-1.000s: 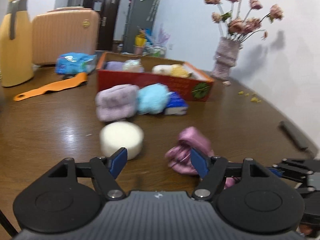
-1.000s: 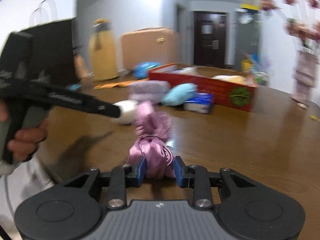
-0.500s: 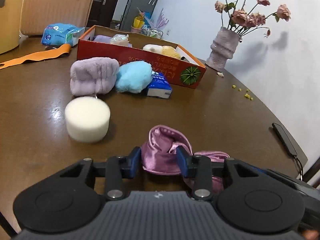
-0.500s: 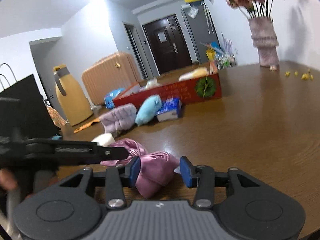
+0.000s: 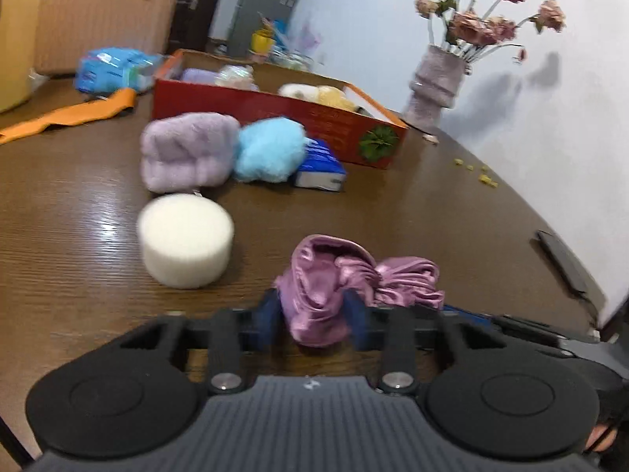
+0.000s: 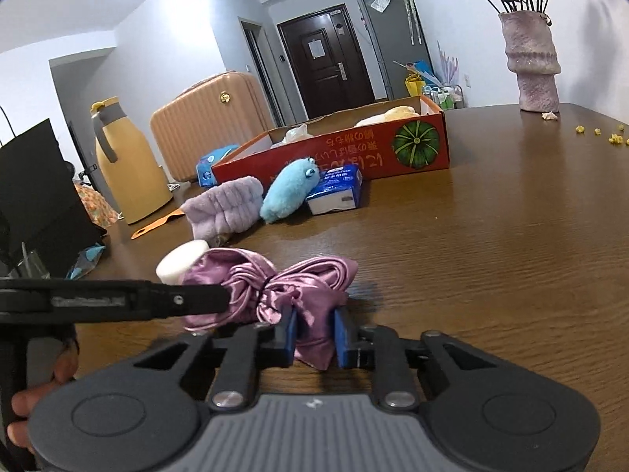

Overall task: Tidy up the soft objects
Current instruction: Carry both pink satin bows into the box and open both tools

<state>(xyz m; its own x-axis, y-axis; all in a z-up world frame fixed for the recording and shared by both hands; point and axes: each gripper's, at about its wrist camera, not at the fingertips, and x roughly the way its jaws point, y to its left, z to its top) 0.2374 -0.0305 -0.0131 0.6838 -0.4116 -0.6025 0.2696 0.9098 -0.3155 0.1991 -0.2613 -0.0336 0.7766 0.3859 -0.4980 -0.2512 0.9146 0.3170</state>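
A pink satin cloth (image 5: 338, 275) lies bunched on the brown table (image 5: 432, 212). My left gripper (image 5: 314, 320) is shut on its left end. My right gripper (image 6: 314, 332) is shut on its right end (image 6: 314, 295); the left gripper's finger (image 6: 157, 303) reaches in from the left in the right wrist view. A white round sponge (image 5: 184, 240) sits just left of the cloth. Beyond lie a lilac plush roll (image 5: 188, 151), a blue plush toy (image 5: 271, 149) and a tissue pack (image 5: 320, 167), in front of a red cardboard box (image 5: 275, 118) that holds soft items.
A vase of flowers (image 5: 436, 82) stands at the back right. An orange shoehorn (image 5: 67, 116), a blue packet (image 5: 114, 69), a yellow jug (image 6: 125, 161) and a suitcase (image 6: 212, 118) are at the back left. A dark flat object (image 5: 562, 263) lies near the right table edge.
My left gripper closed on the cloth's left end and my right gripper regripped its right end. The cloth now spreads between both grippers, low over the table.
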